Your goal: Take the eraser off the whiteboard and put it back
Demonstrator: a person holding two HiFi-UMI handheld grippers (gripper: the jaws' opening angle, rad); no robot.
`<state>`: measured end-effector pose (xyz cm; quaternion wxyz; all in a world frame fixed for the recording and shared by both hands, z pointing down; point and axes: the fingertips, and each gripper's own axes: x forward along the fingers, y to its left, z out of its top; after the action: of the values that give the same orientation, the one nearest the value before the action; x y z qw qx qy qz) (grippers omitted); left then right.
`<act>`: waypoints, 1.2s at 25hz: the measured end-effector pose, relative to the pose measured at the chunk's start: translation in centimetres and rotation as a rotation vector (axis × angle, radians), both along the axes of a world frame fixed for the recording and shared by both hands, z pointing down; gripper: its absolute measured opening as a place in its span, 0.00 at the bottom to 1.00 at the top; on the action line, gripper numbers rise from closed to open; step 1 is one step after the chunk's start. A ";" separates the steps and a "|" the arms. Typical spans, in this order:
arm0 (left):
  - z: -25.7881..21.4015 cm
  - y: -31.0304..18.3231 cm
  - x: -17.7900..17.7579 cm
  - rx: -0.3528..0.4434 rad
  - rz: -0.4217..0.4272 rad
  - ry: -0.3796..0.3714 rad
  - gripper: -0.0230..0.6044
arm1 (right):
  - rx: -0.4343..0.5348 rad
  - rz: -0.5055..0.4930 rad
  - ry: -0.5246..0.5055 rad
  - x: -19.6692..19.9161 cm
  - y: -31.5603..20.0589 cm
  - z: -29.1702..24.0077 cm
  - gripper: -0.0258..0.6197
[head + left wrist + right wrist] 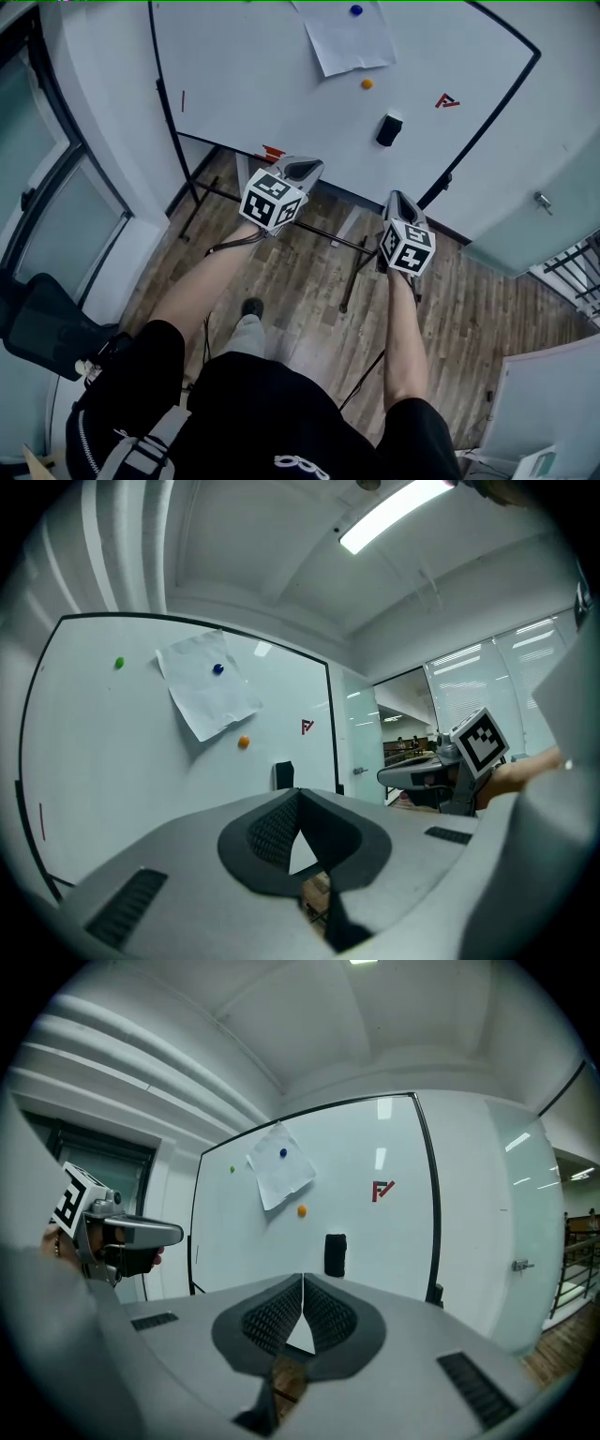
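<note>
Eraser (389, 129) black – magnet (367, 83) orange – whiteboard (244, 75) white.

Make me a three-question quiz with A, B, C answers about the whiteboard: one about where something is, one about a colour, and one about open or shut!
1. Where is the eraser?
A) in a box
B) stuck on the whiteboard
C) in a gripper

2. What colour is the magnet holding the paper?
A) blue
B) pink
C) white

3. How are the jaws of the right gripper?
A) wide open
B) shut on the eraser
C) shut with nothing between them

Answers:
1 B: the black eraser sits on the board, below and right of the orange magnet.
2 A: a blue dot pins the top of the sheet.
3 C: the right gripper view shows the jaw tips touching, with the eraser on the board ahead.
</note>
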<state>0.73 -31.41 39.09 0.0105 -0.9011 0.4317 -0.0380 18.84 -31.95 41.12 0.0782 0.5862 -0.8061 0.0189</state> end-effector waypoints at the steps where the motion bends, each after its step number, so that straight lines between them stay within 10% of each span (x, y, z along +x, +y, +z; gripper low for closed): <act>1: 0.0 -1.0 0.0 -0.001 0.006 0.000 0.05 | 0.000 0.005 0.003 -0.1 -1.0 0.0 0.08; 21: 0.4 -19.1 0.2 -0.033 0.157 -0.017 0.05 | -0.006 0.158 -0.008 -1.7 -18.3 0.2 0.08; 24: 0.6 -20.9 0.3 -0.033 0.183 -0.024 0.05 | -0.028 0.168 -0.046 -1.8 -20.6 0.6 0.37; 30: 1.5 -24.3 0.0 -0.044 0.219 -0.028 0.05 | -0.063 0.238 -0.048 -1.6 -24.7 2.0 0.45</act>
<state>0.76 -55.73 40.59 0.0010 -0.9423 0.3297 -0.0588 17.29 -56.63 43.16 0.0748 0.6745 -0.7313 0.0675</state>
